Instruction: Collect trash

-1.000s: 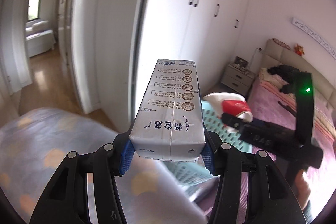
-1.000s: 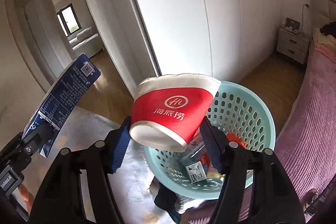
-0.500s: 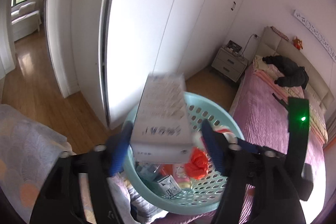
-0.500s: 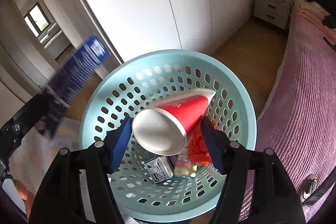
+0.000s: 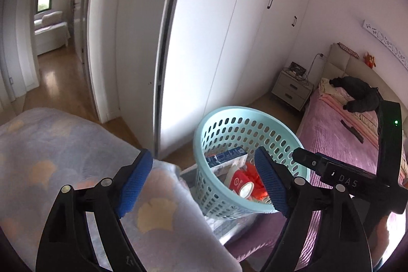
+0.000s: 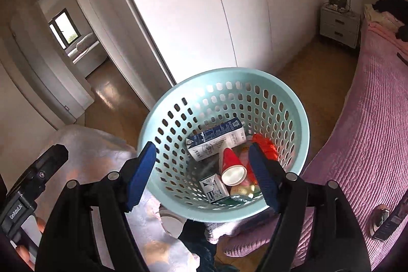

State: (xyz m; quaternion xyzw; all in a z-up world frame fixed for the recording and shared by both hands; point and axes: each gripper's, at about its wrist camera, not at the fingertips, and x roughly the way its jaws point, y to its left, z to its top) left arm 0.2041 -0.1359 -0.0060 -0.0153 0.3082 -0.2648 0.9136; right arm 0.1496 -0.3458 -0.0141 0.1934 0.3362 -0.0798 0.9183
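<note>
A light-blue perforated basket (image 6: 178, 124) stands on the bed corner; it also shows in the left wrist view (image 5: 204, 129). Inside lie a white-and-blue milk carton (image 6: 216, 139), a red paper cup (image 6: 230, 165), a small carton (image 6: 214, 188) and red-orange wrapping (image 6: 265, 147). The carton (image 5: 225, 159) and cup (image 5: 239, 182) also show in the left wrist view. My right gripper (image 6: 201, 175) is open and empty just above the basket. My left gripper (image 5: 206, 182) is open and empty, above and to the left of the basket.
A pale fleece blanket (image 5: 51, 149) lies left of the basket. A pink bed (image 6: 369, 131) runs along the right. White wardrobes (image 6: 204, 4) stand behind, a nightstand (image 5: 292, 91) at the far wall. A doorway (image 5: 48, 42) opens at the left.
Both grippers opened over the basket. The milk carton dropped from the left gripper and the red cup from the right; both now lie in the basket.
</note>
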